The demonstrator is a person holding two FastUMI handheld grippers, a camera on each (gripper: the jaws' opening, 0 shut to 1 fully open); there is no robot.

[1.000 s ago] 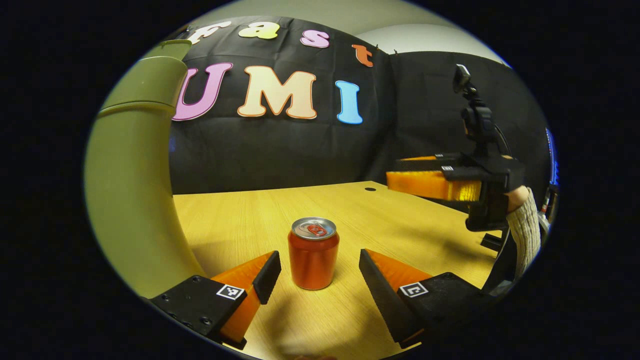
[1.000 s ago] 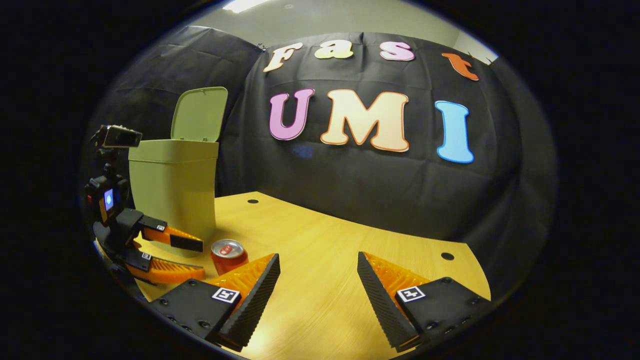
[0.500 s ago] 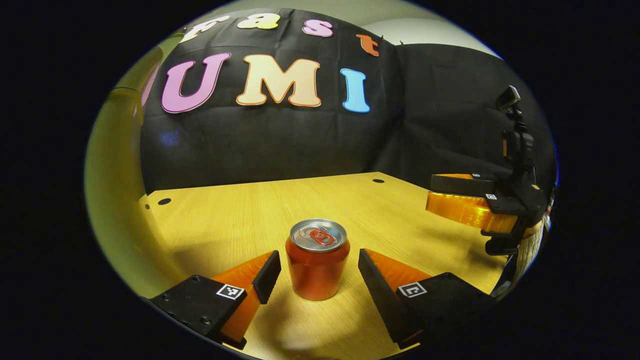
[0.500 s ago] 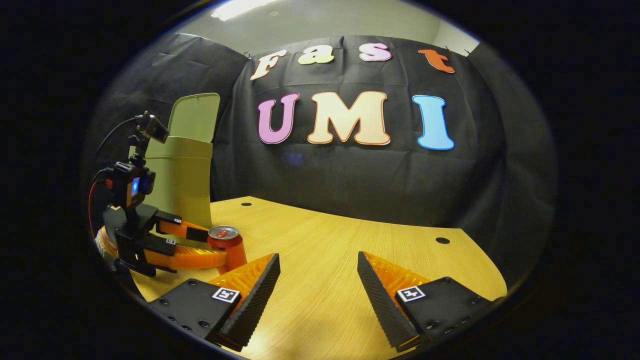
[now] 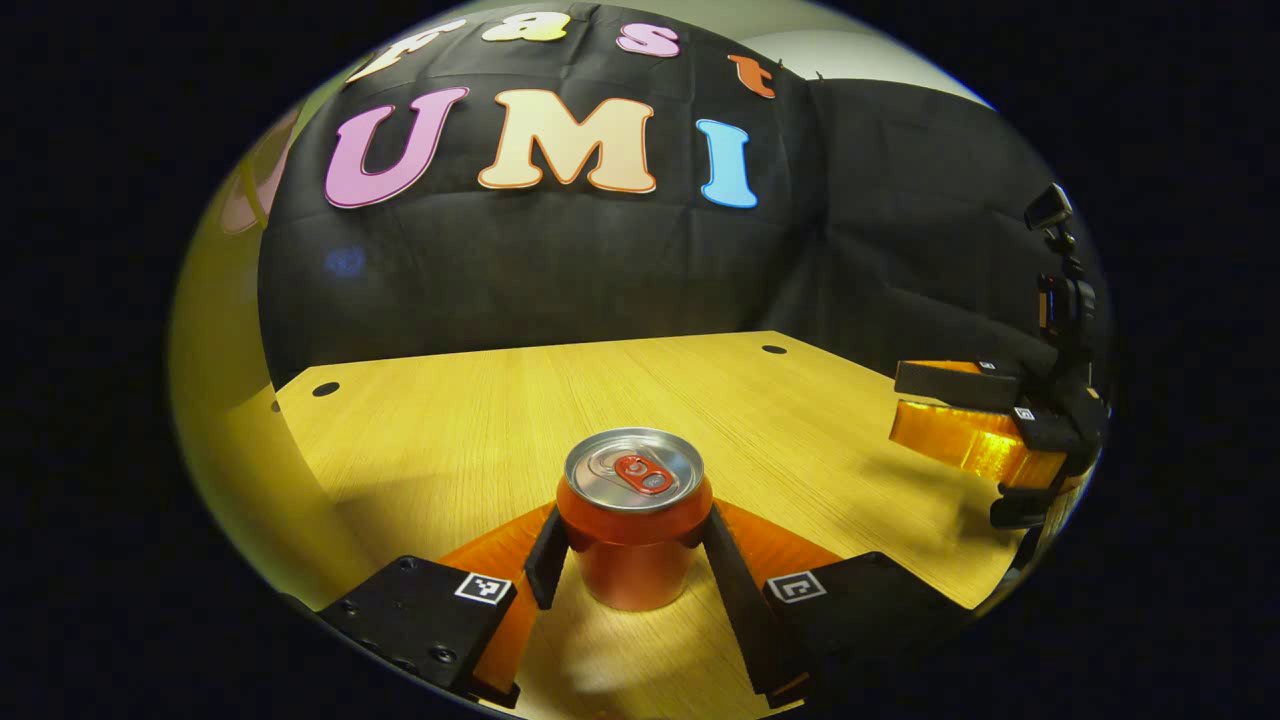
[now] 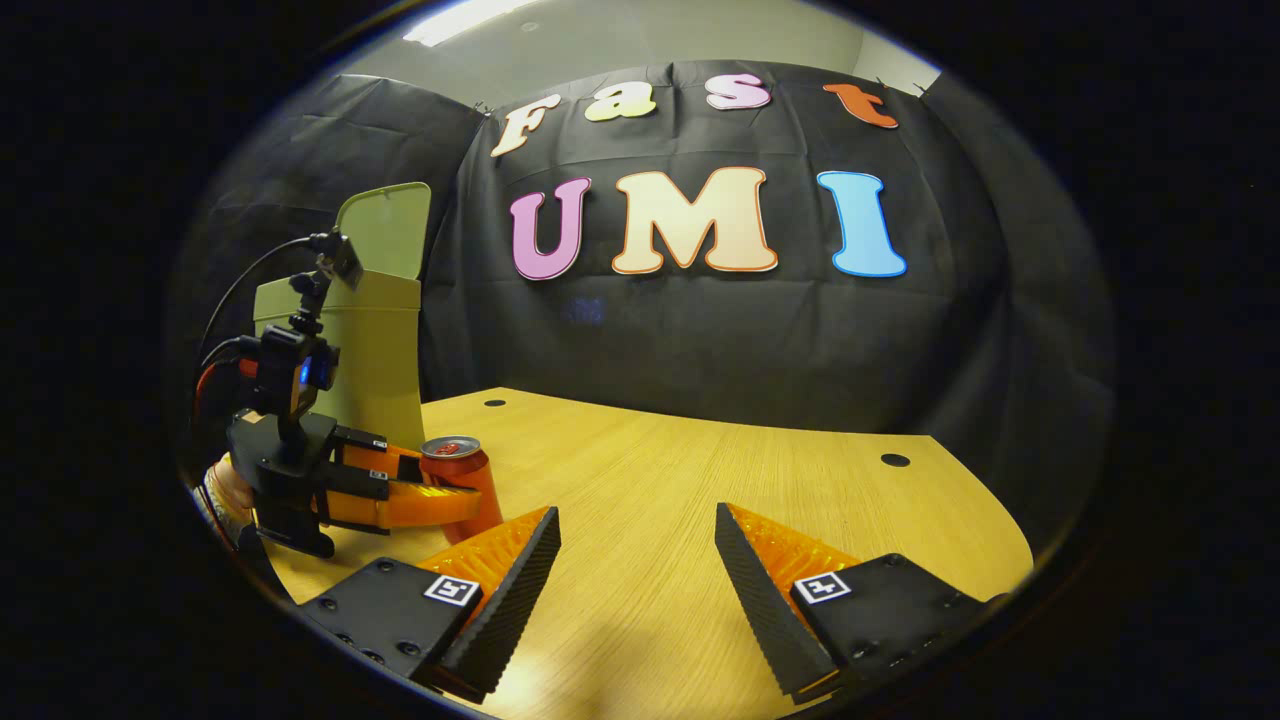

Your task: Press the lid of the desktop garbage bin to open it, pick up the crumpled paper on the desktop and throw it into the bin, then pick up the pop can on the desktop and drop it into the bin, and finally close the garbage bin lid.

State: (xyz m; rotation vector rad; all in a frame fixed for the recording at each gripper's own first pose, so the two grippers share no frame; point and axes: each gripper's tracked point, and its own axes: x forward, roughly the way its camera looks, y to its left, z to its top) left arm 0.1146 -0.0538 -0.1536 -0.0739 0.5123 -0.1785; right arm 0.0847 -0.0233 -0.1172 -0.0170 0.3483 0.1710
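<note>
With the lid (image 6: 385,228) standing up behind the rim, your garbage bin (image 6: 375,350) is open, sitting near the counter's back-left corner in the right gripper view. In the left gripper view its wall (image 5: 215,400) runs up the left side, close by.

Your left claw (image 5: 632,555) is pinching the pop can (image 5: 633,515): both fingers (image 5: 548,558) press on its sides just below the top rim. The can is upright with its base on the counter (image 5: 480,420), tab facing up. In the right gripper view that same claw (image 6: 455,490) comes in from the left edge of the counter, fingers on either side of the can (image 6: 462,478), with the can just in front of the bin's lower wall. I can't tell if can and bin touch.

Your right claw (image 6: 637,575) is spread wide, nothing between its fingers, hanging over bare counter (image 6: 700,480) toward the front. In the left gripper view it (image 5: 905,400) is off by the counter's right edge, well apart from the can, fingers stacked one above the other.
</note>
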